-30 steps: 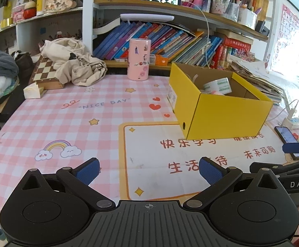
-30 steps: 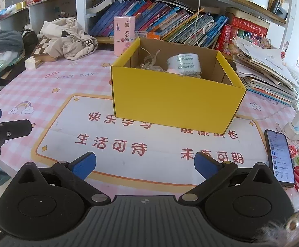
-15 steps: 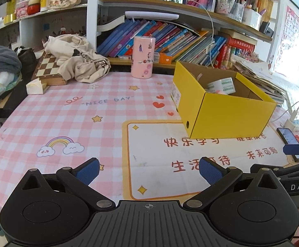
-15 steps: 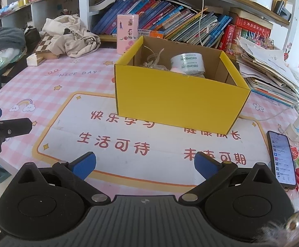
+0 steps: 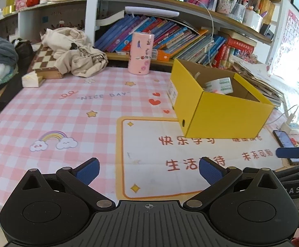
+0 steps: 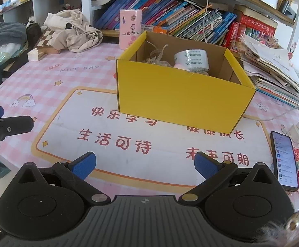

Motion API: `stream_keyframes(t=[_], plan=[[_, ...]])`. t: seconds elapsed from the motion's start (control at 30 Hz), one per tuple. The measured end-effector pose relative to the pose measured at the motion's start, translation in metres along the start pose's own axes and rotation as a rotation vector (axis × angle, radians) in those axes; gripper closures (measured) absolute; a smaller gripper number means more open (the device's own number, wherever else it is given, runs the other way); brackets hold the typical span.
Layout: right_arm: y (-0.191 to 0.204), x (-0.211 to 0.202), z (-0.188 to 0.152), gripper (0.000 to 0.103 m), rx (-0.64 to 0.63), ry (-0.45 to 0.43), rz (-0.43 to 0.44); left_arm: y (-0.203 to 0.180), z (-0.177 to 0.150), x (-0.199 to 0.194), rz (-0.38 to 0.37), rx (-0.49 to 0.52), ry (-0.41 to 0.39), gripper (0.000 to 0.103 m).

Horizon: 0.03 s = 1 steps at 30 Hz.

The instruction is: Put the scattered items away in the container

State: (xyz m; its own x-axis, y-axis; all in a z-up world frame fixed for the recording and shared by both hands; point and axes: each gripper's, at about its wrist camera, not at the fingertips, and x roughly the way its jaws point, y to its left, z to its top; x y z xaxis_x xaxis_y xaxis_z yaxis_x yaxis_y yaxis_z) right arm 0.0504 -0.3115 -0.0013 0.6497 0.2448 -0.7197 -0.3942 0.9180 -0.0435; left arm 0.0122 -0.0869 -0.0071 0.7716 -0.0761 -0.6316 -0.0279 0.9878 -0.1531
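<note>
Counter (image 5: 71,111): pink checked cloth, ahead of the claw.
Bookshelves (image 5: 170,39): beyond counter, crammed with books.
Light: bright daylight from far right.

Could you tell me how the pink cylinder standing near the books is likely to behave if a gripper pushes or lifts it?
The pink cylinder stands upright and tall for its base, so a high push would probably tip it. Once on its side it would likely roll on the tablecloth. Its smooth wall may be a bit slippery.

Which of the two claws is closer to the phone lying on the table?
The right claw: the phone lies just beside its right finger, while the left claw sits further over toward the rainbow print.
</note>
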Motion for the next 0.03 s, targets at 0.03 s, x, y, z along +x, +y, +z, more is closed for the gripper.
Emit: stream_keyframes(t=[0.03], plan=[[0.0004,0.0012,0.0008,0.000,-0.005,0.005,0.004,0.0004,0.0005,0.0004,-0.006,-0.005,-0.003,0.000]])
